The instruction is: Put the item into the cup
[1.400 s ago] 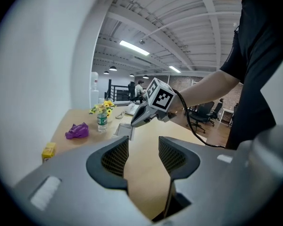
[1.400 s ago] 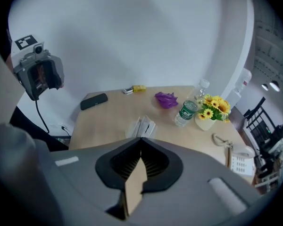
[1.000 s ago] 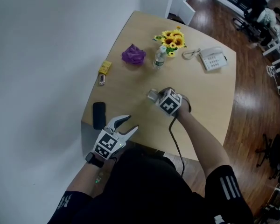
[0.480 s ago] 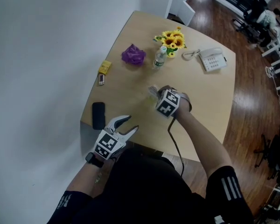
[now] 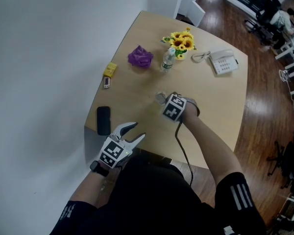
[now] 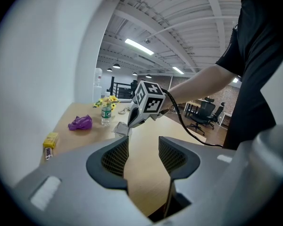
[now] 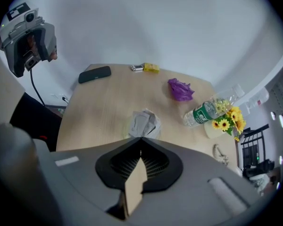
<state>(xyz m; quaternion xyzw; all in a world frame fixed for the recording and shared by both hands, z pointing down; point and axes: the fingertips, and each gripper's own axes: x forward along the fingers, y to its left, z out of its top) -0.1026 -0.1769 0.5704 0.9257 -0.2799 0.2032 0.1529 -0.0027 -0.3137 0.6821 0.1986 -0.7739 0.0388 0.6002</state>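
Table [image 5: 220,106] centre: R gripper [image 7: 141,138] points steeply down, jaws together, apparently nipping the item's edge. L gripper [image 5: 135,130] sits at the near edge, jaws apart, empty, farther off. Clear cup [image 7: 128,126] is directly under R's tips; crumpled item [image 7: 144,120] hangs in its mouth.

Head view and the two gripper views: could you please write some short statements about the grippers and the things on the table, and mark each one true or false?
1. The left gripper is open, with nothing between its jaws. True.
2. The right gripper is wide open. False: it is shut, with its tips at the crumpled item at the cup.
3. The water bottle lies on its side. False: it stands upright beside the sunflowers.
4. In the head view, the purple item lies on the table, left of the water bottle. True.
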